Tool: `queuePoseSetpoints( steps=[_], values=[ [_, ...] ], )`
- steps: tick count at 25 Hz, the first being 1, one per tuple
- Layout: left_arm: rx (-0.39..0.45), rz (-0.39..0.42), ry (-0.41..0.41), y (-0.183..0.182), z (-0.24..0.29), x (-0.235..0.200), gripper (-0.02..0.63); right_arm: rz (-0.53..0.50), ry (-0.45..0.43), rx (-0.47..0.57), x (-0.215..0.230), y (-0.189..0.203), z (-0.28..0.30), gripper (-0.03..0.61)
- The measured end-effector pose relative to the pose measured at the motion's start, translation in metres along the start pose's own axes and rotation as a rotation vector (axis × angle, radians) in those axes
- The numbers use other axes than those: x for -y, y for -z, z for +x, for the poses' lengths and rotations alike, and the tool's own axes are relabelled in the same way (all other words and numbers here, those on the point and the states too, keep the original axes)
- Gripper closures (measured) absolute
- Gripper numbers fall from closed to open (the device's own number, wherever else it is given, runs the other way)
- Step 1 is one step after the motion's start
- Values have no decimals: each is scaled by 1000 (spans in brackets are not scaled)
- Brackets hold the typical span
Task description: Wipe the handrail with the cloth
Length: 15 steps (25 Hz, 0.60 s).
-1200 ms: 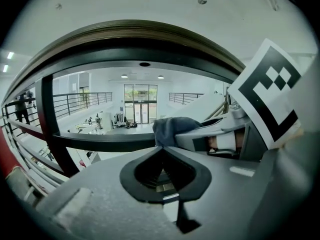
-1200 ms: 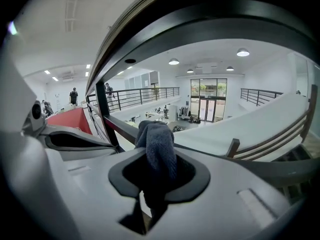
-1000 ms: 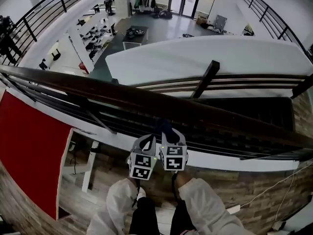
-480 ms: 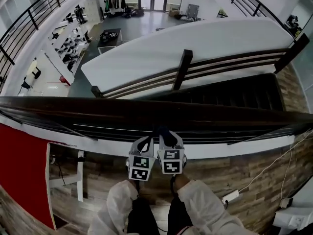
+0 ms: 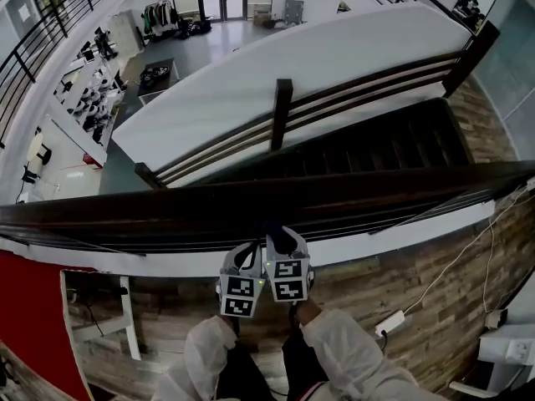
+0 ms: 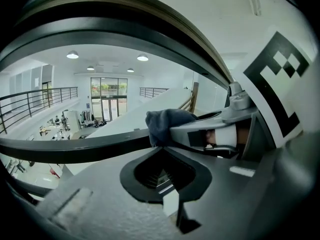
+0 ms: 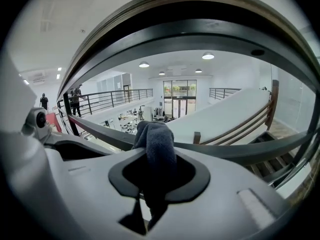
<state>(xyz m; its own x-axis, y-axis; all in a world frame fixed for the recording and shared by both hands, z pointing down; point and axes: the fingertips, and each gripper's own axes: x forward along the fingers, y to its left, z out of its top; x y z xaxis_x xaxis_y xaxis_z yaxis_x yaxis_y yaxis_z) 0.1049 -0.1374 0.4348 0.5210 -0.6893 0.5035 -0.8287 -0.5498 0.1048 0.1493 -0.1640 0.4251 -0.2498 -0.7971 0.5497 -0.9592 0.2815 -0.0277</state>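
Observation:
The dark wooden handrail (image 5: 401,192) runs across the head view above a stairwell. Both grippers sit side by side just on my side of it. My right gripper (image 5: 288,249) is shut on a dark grey-blue cloth (image 7: 156,143), which sticks up out of its jaws. The cloth (image 5: 281,237) lies at the rail's near edge; contact is hidden. My left gripper (image 5: 242,259) is shut with nothing in it (image 6: 163,150). In the left gripper view the cloth (image 6: 167,123) shows beside a lower black railing bar (image 6: 70,150). The handrail arcs overhead in the left gripper view (image 6: 125,11) and the right gripper view (image 7: 210,4).
Beyond the rail are a dark staircase (image 5: 368,153), a sloped white wall with a wooden stair rail and post (image 5: 281,111), and a lower floor with tables (image 5: 92,90). Wood flooring (image 5: 435,307) with a power strip and cables (image 5: 390,322) lies on my side. A red panel (image 5: 29,307) stands at left.
The view has swung along the railing, so the stair post and the red panel have slid left. Both grippers stay together at the rail's near edge, the cloth still held.

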Motion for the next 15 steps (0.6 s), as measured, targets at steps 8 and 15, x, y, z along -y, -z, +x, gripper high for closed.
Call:
queuePoseSetpoints(
  steps=[8, 15],
  values=[
    [4, 12, 1, -19, 34, 52, 610, 26, 4, 11, 66, 9, -17, 503],
    [7, 23, 15, -31, 66, 101, 610, 41, 22, 25, 128, 16, -33, 503]
  ],
)
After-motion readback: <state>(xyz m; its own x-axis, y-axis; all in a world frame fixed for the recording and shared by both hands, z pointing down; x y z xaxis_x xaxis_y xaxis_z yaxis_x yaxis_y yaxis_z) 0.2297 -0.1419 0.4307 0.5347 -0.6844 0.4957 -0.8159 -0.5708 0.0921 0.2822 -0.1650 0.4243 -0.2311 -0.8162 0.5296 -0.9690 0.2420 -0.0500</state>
